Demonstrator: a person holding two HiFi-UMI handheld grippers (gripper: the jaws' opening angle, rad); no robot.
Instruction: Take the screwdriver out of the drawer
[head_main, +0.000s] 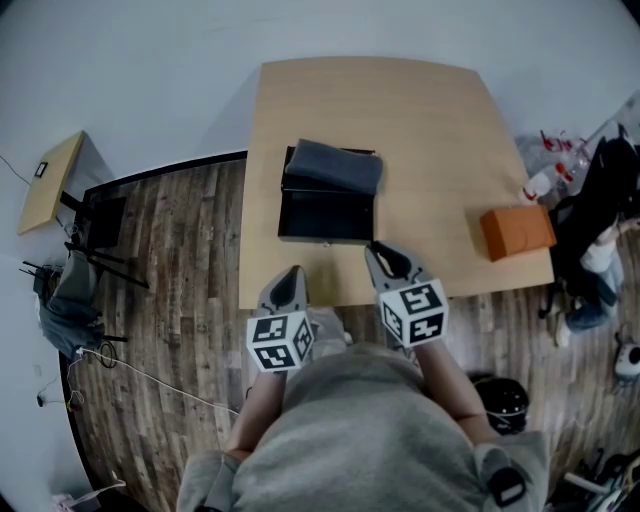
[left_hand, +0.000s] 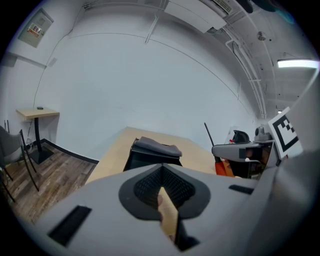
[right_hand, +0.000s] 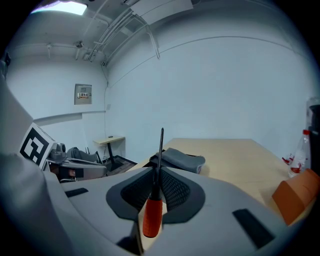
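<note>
Orange-red handle, dark shaft: screwdriver pinched in right gripper. Jaws pressed on it about where handle meets shaft, shaft tip poking up past the jaw tips, handle hanging back toward the camera. Out of the drawer box, on its near side, aimed roughly at it. Left gripper just left of that, also on near side of drawer box, jaws pressed together, nothing between them. Both over the near edge of the table, held out from grey-sleeved arms. Drawer box black, mid-table, grey pad lying on top. Orange box right of drawer box, well apart. Bottles further right, past table edge. Small side table far left of drawer box, by pale wall.
</note>
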